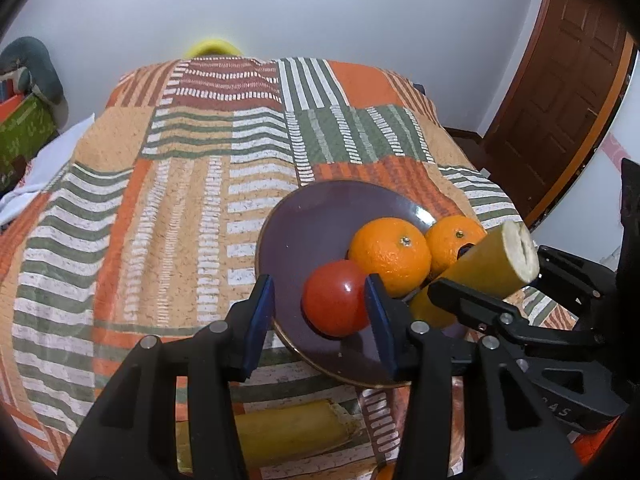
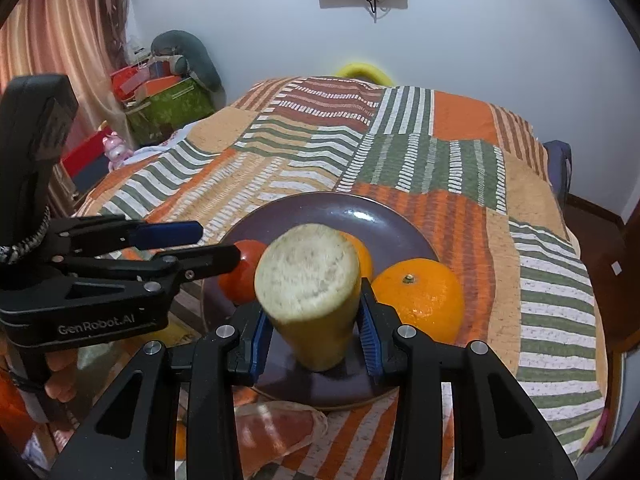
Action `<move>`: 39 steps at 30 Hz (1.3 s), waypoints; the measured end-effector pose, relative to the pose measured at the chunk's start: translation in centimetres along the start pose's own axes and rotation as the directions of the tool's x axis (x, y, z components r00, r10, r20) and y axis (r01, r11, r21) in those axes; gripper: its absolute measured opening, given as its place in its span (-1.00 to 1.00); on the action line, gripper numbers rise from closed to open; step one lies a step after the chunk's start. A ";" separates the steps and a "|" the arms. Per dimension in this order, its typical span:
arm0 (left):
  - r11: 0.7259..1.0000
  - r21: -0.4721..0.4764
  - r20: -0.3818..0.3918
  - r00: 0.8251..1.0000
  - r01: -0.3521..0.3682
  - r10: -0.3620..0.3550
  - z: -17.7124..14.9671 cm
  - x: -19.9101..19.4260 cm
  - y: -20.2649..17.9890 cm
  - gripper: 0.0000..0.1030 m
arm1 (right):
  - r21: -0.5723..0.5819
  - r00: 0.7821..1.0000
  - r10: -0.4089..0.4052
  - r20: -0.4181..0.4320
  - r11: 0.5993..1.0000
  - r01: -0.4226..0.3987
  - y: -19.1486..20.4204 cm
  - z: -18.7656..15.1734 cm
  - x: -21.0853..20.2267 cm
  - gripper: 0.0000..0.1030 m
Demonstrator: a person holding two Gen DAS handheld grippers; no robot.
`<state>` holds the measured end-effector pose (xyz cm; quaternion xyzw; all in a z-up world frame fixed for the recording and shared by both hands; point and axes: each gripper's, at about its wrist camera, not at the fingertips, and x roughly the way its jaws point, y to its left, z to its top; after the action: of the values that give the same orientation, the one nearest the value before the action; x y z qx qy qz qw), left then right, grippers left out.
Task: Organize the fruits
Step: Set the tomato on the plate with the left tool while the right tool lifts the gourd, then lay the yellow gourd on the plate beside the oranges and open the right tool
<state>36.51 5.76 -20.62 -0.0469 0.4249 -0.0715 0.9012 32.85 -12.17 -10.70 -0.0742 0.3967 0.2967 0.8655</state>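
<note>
Plate (image 2: pixel 384 216) holds tomato (image 1: pixel 335 298), two oranges (image 1: pixel 387 260) — touching.

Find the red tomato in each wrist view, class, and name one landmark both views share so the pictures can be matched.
Left wrist view: the red tomato lies low and centre-right on the purple plate, just inside the left gripper.
Right wrist view: the tomato sits centre-left, partly hidden behind the left gripper's fingers and the cut yellow fruit.
Shared landmark: the purple plate.

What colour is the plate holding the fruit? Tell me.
Dark purple plate with a thin gold rim, shown best in the right wrist view.
</note>
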 end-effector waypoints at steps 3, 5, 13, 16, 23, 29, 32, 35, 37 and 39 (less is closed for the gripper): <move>1.000 -0.007 0.000 1.000 0.001 -0.001 -0.1 -0.5 0.2 -0.10 | 0.006 1.000 -0.002 -0.004 1.000 0.002 -0.1 0.0 0.2 -0.28; 1.000 -0.012 0.007 1.000 -0.004 0.005 -0.3 -1.3 0.6 -0.10 | 0.016 1.000 0.011 -0.005 1.000 -0.011 -0.3 0.0 0.2 -0.28; 0.999 -0.014 0.027 0.999 -0.043 0.044 -1.3 -3.8 1.6 -0.09 | 0.018 1.000 -0.008 0.012 1.000 0.008 -0.4 0.7 -0.8 -0.29; 0.998 -0.020 0.041 0.998 -0.053 0.054 -1.9 -4.9 2.1 -0.08 | 0.025 1.000 0.000 0.017 1.000 0.000 -0.3 1.0 -0.9 -0.32; 0.997 -0.038 0.044 0.997 -0.069 0.071 -2.5 -6.4 3.6 -0.05 | -0.017 1.000 -0.021 0.015 1.000 0.021 1.5 2.2 0.0 -0.26; 0.995 -0.050 0.036 0.996 -0.081 0.083 -3.2 -6.8 4.8 0.02 | -0.037 1.000 -0.014 0.004 0.999 0.014 2.4 2.7 0.4 -0.23; 0.995 -0.044 0.029 0.995 -0.091 0.092 -3.7 -7.0 5.0 0.04 | -0.043 1.000 -0.024 0.014 0.999 0.024 2.7 2.6 -0.1 -0.06; 0.995 -0.039 0.020 0.995 -0.093 0.094 -4.1 -7.1 5.0 0.10 | -0.055 0.999 -0.033 0.025 0.998 0.034 2.9 2.6 -0.6 -0.03; 0.995 -0.035 0.018 0.995 -0.096 0.097 -4.4 -7.4 5.0 0.13 | -0.063 0.999 -0.042 0.027 0.997 0.043 3.0 2.6 -0.9 -0.03; 0.994 -0.030 0.016 0.995 -0.101 0.101 -4.7 -7.7 5.0 0.18 | -0.060 0.998 -0.047 0.029 0.997 0.049 3.1 2.6 -1.3 -0.03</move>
<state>28.52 11.87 -18.50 -0.0393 0.4200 -0.0191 0.9065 32.08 -9.35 -7.71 -0.1059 0.3735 0.2887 0.8752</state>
